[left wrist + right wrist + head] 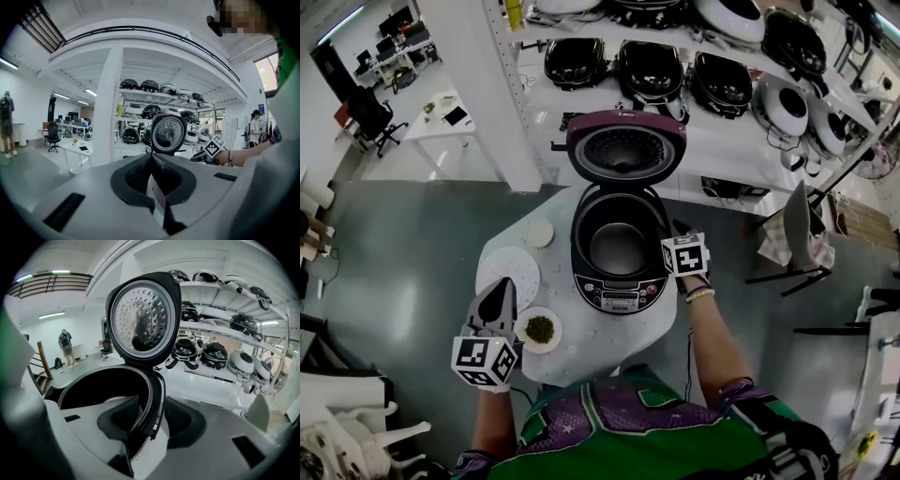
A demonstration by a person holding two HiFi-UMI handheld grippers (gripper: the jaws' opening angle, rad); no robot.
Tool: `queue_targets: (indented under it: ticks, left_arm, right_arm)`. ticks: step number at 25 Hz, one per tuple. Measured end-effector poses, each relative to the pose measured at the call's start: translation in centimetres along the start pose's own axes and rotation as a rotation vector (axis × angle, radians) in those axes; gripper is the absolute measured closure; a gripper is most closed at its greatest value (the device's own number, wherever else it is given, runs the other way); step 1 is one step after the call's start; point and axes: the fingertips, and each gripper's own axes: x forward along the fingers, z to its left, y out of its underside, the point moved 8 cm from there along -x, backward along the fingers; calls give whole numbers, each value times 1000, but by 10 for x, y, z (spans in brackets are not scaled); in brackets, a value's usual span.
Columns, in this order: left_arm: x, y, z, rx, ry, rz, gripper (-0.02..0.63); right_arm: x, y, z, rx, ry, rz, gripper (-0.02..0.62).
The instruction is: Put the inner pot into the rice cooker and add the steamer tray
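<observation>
The purple rice cooker (619, 292) stands on a small white table (581, 352) with its lid (626, 145) up. The dark inner pot (617, 246) sits inside it. My right gripper (667, 246) is at the cooker's right rim. In the right gripper view the pot's rim (151, 394) runs between the jaws of the right gripper (152, 420), which stand open around it. The white perforated steamer tray (508, 270) lies flat to the left of the cooker. My left gripper (504, 289) hovers over the tray's near edge, shut and empty, its pads meeting in the left gripper (151, 159) view.
A small white disc (540, 233) lies behind the tray, and a plate of greens (540, 330) sits by the left gripper. Shelves of other rice cookers (722, 84) stand behind the table. A chair (797, 234) is to the right.
</observation>
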Motion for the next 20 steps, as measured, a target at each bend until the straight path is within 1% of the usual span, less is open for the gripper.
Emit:
queue_targets:
  ticks: [7, 10, 13, 20]
  left_arm:
    - [-9, -10, 4, 15, 7, 18, 586]
    - [-12, -10, 9, 41, 14, 24, 586]
    - [-14, -8, 21, 57, 21, 25, 586]
    - [-24, -21, 56, 41, 67, -7, 586]
  right_arm:
    - [-19, 6, -3, 60, 34, -56, 419]
    - [-27, 10, -1, 84, 49, -76, 419]
    - [-36, 15, 5, 108, 72, -86, 422]
    - [-74, 11, 28, 147, 148, -109, 423]
